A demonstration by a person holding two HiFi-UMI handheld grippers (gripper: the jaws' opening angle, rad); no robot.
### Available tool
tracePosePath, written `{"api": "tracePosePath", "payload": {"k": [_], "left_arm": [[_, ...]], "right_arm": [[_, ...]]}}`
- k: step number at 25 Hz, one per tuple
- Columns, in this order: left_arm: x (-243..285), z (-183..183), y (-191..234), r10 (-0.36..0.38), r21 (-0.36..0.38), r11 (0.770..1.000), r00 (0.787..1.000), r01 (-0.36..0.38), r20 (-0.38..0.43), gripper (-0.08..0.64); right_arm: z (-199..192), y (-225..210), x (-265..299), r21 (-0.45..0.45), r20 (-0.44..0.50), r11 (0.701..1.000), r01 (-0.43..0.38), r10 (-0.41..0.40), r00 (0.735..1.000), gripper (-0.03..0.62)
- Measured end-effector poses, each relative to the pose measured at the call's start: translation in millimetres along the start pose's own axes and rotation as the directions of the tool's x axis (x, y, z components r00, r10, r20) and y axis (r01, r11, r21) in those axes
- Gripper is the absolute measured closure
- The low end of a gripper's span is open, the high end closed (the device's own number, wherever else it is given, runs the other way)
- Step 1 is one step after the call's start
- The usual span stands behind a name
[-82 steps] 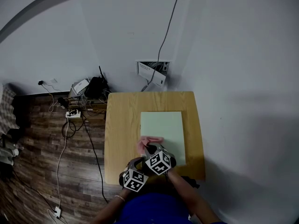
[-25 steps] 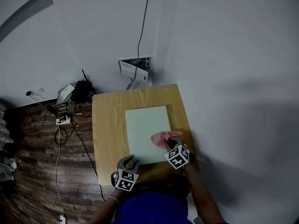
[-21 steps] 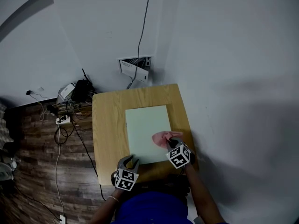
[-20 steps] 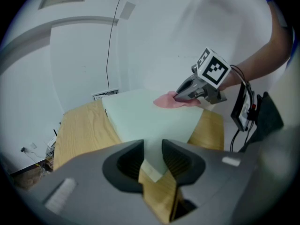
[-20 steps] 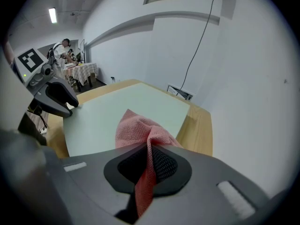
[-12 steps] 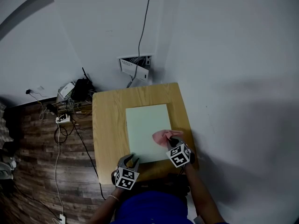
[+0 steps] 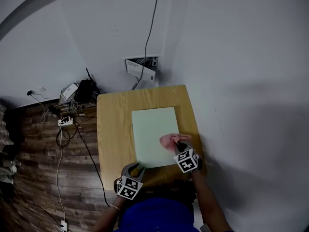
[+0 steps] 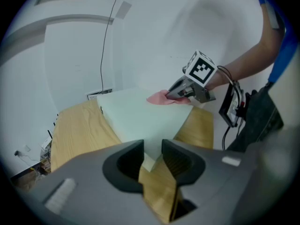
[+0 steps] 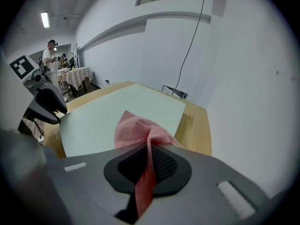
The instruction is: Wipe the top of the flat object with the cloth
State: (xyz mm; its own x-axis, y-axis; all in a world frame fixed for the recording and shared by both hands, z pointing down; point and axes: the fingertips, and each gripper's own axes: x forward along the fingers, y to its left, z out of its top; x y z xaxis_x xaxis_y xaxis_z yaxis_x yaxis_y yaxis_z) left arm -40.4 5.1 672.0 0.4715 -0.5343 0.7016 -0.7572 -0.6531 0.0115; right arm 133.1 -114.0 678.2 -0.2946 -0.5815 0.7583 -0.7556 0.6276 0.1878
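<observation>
A white wall (image 7: 231, 57) is rising behind and to the right of the flat object (image 7: 153, 129). A dark plank floor (image 7: 38, 153) is spreading out to the flat object's left, with a tangle of cables (image 7: 72, 103) lying on it off the far left corner. The wooden table (image 7: 112, 129) is carrying the flat object, a pale green slab lying level, with bare wood showing widest along its left edge.

The left gripper (image 7: 135, 167) is hovering at the flat object's near left corner. In the left gripper view its jaws are standing slightly apart, clamping nothing, and that corner is showing in the gap at their tips; I cannot tell whether it is touching them.

The right gripper (image 7: 179, 147) is sitting over the flat object's near right part, with its jaws pinching the cloth (image 7: 168, 140). The pink cloth is lying bunched on the flat object's top, close to its right edge, and one fold is running back between the closed jaws.
</observation>
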Motion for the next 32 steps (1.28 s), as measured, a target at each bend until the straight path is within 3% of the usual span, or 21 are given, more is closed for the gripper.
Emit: {"api": "tracePosePath", "payload": {"k": [7,11,16,22,28,32], "left_arm": [[1.5,-2.1,1.3,-0.011,-0.009,1.0,1.0,0.011,-0.009,0.439],[0.6,-2.4,1.9,-0.021,-0.02,1.0,0.999,0.021,-0.026,0.439],[-0.2,-2.1,2.2,-0.028,-0.012,1.0,0.999,0.028,-0.027,0.438],[3.5,-1.9,1.1,-0.021,-0.013,1.0,0.999,0.021,-0.031,0.437],[1.6,-1.3,1.6,-0.028,-0.017,0.999,0.999,0.027,-0.041,0.437],[1.5,-2.2,2.0,-0.026,-0.023,0.999,0.999,0.025,-0.04,0.437]], "right_arm": [[5.8,2.5,-5.5,0.049,0.006,0.999,0.001,-0.001,1.0,0.578],[34.9,38.8,-21.4,-0.047,0.081,0.992,-0.121,0.124,0.989,0.578],[70.7,102.0,-41.8,-0.181,0.175,0.937,-0.299,0.329,0.928,0.578],[74.7,160.9,-38.6,-0.291,0.121,0.855,-0.429,0.478,0.87,0.578],[66.3,197.6,-18.2,-0.38,0.002,0.799,-0.466,0.505,0.863,0.578],[61.6,206.9,-7.9,-0.406,-0.032,0.792,-0.457,0.487,0.873,0.578]]}}
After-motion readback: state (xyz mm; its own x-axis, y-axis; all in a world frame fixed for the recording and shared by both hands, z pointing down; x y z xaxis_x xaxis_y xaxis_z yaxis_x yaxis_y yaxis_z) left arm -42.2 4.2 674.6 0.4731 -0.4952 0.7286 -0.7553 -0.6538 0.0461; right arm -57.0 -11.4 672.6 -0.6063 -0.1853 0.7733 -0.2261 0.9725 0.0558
